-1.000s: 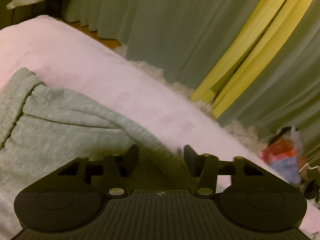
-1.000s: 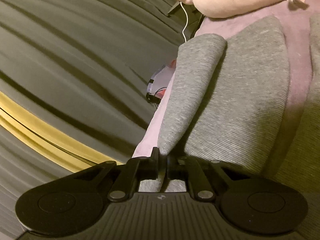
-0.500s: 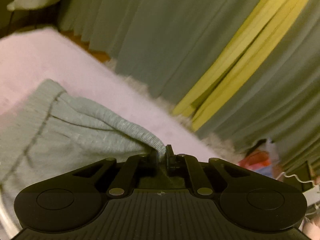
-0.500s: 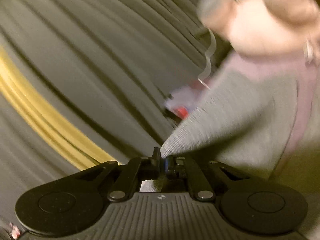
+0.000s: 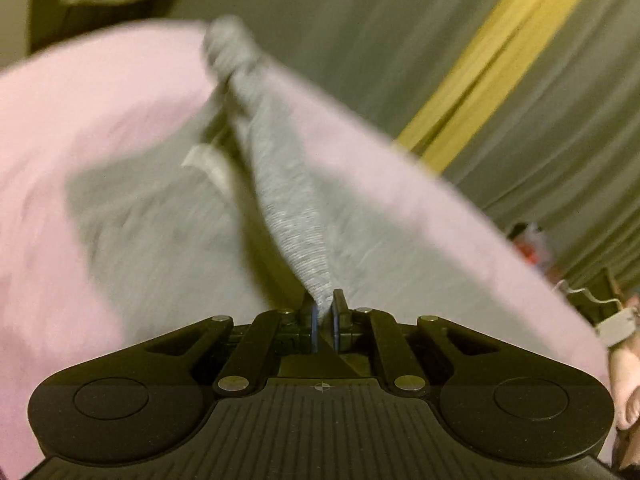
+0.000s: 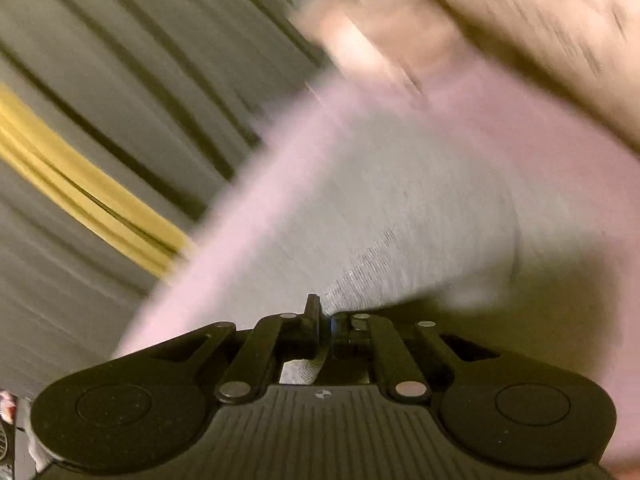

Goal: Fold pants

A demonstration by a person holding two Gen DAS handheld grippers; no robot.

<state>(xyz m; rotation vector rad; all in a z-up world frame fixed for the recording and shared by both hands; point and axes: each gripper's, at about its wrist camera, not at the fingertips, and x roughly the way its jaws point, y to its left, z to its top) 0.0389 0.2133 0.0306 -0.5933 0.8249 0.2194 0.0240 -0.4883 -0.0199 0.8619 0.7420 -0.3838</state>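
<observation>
In the left wrist view the left gripper [image 5: 324, 314] has its fingers clenched on a pinch of the grey pants [image 5: 288, 200]. The cloth runs up and away from that pinch as a taut, twisted band towards a bunched knot at the far end, so its long axis lies almost straight ahead of the fingers. The rest of the garment spreads slack and blurred on the pink bed cover [image 5: 80, 128] to either side. A small white label [image 5: 204, 162] hangs near the band on its left. In the right wrist view the right gripper [image 6: 325, 320] is likewise clamped on an edge of the pants [image 6: 400, 216], with a little ribbed cloth showing below the closed fingers. From there the fabric fans up and to the right over the pink cover [image 6: 256, 216]. Grey curtains with a yellow stripe [image 6: 80, 196] fill the left side. Both hands hold the cloth equally close, neither nearer. The pants look soft, finely ribbed and heather grey, lifted at two points and otherwise lying on the bed. Judging by this, the fold in hand carries the gripped edge over the lying part, along that forward axis.
</observation>
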